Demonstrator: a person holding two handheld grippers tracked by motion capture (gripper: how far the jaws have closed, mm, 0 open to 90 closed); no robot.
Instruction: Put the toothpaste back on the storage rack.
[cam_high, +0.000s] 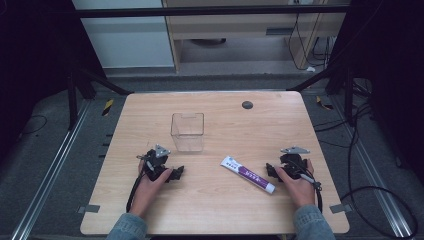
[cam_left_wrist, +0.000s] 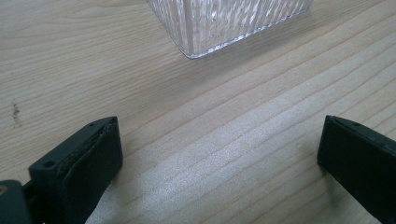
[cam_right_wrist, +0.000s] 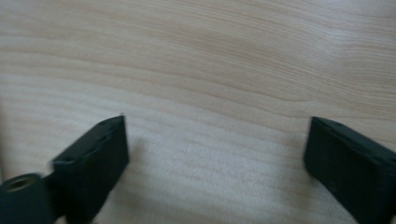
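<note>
A clear ribbed plastic box (cam_high: 187, 131) stands upright near the table's middle; its lower corner (cam_left_wrist: 224, 23) is at the top of the left gripper view. A white and purple tube (cam_high: 248, 174) lies flat to the box's right front. My left gripper (cam_high: 170, 170) rests on the table just left front of the box, jaws wide open (cam_left_wrist: 219, 144) over bare wood. My right gripper (cam_high: 280, 167) sits just right of the tube's capped end, also open (cam_right_wrist: 217, 144) with only wood between its jaws.
The wooden table (cam_high: 215, 210) has a small dark round disc (cam_high: 247, 104) near its far edge. Grey tape marks sit at the front corners (cam_high: 88, 208). Cables and metal frame legs lie on the floor around the table.
</note>
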